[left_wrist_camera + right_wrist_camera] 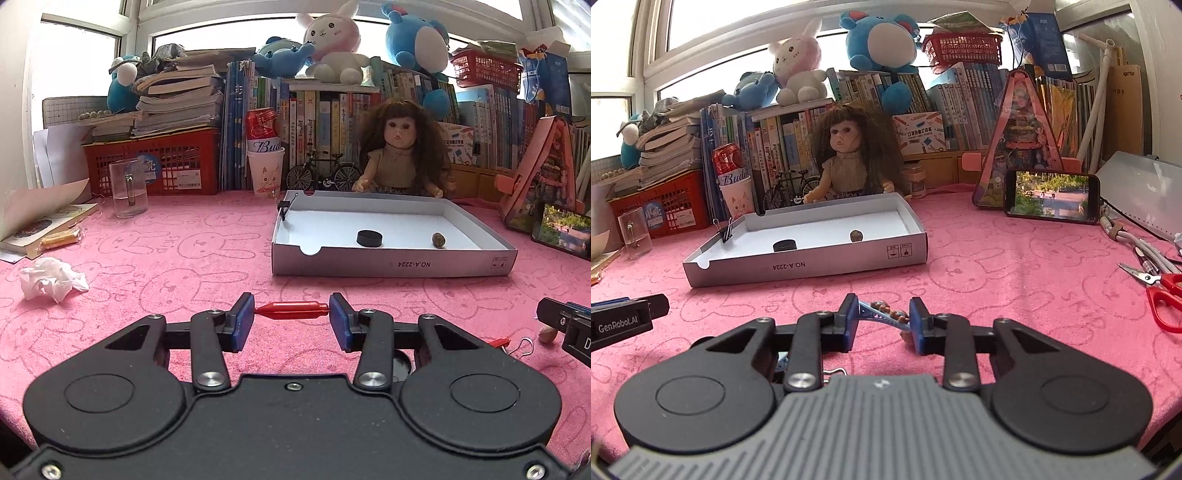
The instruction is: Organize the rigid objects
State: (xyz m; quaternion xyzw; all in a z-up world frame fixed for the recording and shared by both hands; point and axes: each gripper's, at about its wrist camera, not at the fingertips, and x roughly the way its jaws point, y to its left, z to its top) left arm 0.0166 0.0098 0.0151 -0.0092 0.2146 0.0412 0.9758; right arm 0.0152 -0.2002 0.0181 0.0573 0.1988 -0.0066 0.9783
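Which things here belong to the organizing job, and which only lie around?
Job: red clip in left gripper; blue beaded item in right gripper; white box holding black puck and nut.

Lying about: doll, glass mug, crumpled tissue, scissors, phone.

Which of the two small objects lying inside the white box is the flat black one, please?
The black disc, lying toward the box's notched front-left corner; the other is a small brownish oval pebble to its right.
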